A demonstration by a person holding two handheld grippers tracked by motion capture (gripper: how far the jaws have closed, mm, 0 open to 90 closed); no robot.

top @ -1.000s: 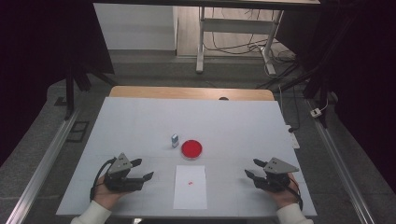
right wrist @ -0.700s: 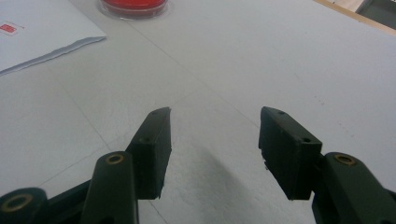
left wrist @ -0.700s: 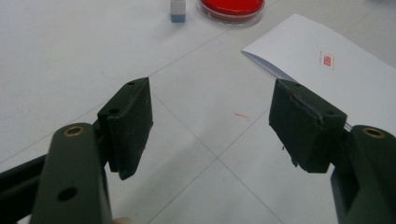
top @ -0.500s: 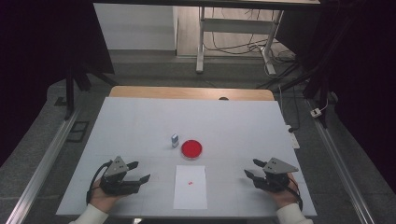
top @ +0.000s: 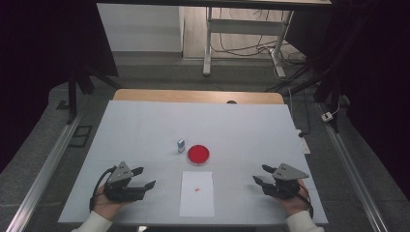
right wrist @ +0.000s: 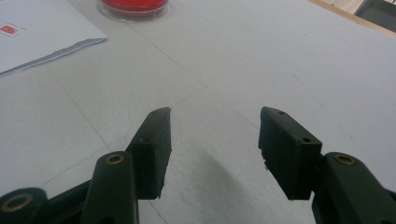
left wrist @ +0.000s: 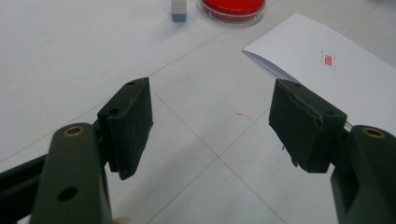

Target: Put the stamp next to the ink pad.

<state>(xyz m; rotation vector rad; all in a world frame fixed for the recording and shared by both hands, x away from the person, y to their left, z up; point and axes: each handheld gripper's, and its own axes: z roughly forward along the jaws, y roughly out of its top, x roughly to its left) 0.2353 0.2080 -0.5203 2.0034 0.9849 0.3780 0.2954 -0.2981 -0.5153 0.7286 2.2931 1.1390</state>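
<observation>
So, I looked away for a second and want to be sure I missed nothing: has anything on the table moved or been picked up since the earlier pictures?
Nothing visibly changed. The left gripper and right gripper rest open and empty at the near corners of the table. The stamp, the red ink pad and the sheet of paper with its small red mark lie where they were.

We find a white table [top: 145, 125] with a wooden strip along its far edge and faint grid lines across its top. A white sheet of paper [top: 197, 193] lies flat near the front edge, bearing a small red stamp mark [top: 197, 189]. Just beyond the sheet sits a round red ink pad [top: 198, 154] in a clear dish. Just beside it, to the left, stands a small white-and-blue stamp block [top: 181, 145], apart from it.
</observation>
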